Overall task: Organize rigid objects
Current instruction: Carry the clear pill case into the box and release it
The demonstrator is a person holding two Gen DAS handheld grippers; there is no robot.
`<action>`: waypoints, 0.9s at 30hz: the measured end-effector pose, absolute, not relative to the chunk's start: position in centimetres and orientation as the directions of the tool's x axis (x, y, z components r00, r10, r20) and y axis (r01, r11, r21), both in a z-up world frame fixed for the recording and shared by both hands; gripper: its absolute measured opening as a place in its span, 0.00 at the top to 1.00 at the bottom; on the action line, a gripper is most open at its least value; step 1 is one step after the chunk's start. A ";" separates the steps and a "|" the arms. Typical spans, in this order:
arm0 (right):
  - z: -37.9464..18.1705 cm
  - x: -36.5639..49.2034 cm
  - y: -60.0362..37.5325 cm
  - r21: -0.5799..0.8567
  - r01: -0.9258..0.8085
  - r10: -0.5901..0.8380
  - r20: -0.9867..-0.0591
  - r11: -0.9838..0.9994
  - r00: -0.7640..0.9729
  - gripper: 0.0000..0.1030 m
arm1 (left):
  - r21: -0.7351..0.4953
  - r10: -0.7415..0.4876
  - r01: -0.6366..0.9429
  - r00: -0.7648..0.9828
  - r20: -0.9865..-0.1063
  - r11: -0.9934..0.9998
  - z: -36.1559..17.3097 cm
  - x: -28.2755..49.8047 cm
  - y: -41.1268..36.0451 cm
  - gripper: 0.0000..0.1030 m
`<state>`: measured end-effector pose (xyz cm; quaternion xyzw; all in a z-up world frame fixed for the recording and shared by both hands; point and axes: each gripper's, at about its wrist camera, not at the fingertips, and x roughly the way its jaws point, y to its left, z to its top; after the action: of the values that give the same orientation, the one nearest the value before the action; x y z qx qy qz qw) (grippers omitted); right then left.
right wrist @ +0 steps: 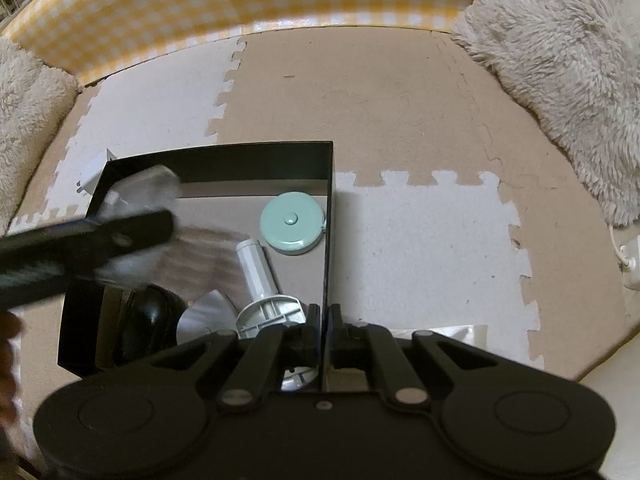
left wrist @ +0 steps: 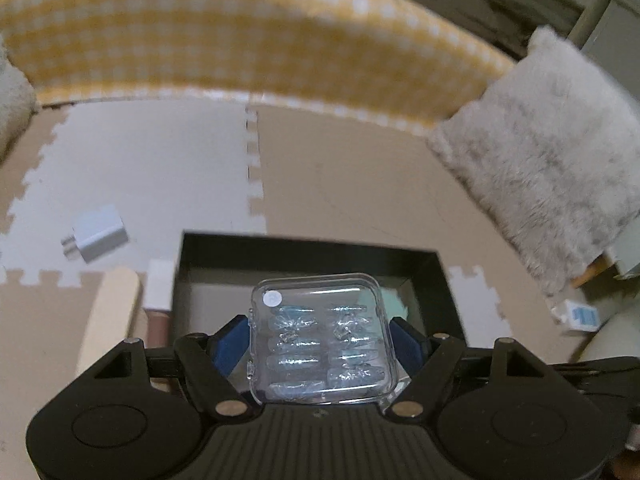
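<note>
My left gripper (left wrist: 320,334) is shut on a clear plastic case (left wrist: 322,336) of small parts and holds it above the black open box (left wrist: 308,248). In the right wrist view the left gripper (right wrist: 92,240) and the case (right wrist: 148,188) show blurred over the box's left side. My right gripper (right wrist: 324,320) is shut on the box's right wall (right wrist: 328,220). Inside the box lie a mint round tape measure (right wrist: 291,222), a white cylinder on a round base (right wrist: 260,272) and a black rounded object (right wrist: 150,320). A white charger plug (left wrist: 100,234) lies on the mat left of the box.
Foam puzzle mats (right wrist: 420,240) cover the floor. A yellow checked wall (left wrist: 240,40) runs along the back. Furry cushions lie at the right (left wrist: 552,152) and the left (right wrist: 28,92). A white block (left wrist: 158,284) and a cream strip (left wrist: 110,312) sit beside the box's left wall.
</note>
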<state>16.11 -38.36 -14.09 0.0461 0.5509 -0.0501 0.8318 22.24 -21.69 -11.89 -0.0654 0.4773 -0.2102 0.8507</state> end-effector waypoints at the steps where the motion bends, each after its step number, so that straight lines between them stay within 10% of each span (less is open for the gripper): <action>1: -14.1 16.1 -38.4 0.024 0.135 -0.031 -0.921 0.991 0.389 0.96 | -0.301 -0.407 0.289 0.453 -0.793 0.908 -12.4 22.5 -22.0 0.26; 27: -14.0 16.1 -38.4 0.032 0.142 -0.026 -0.922 0.989 0.387 0.96 | -0.185 -0.340 0.349 0.460 -0.820 0.918 -13.0 22.9 -24.5 0.02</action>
<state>16.15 -38.45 -14.04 0.0526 0.5511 -0.0505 0.8312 22.93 -24.46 -13.01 0.0046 0.4790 -0.2018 0.8543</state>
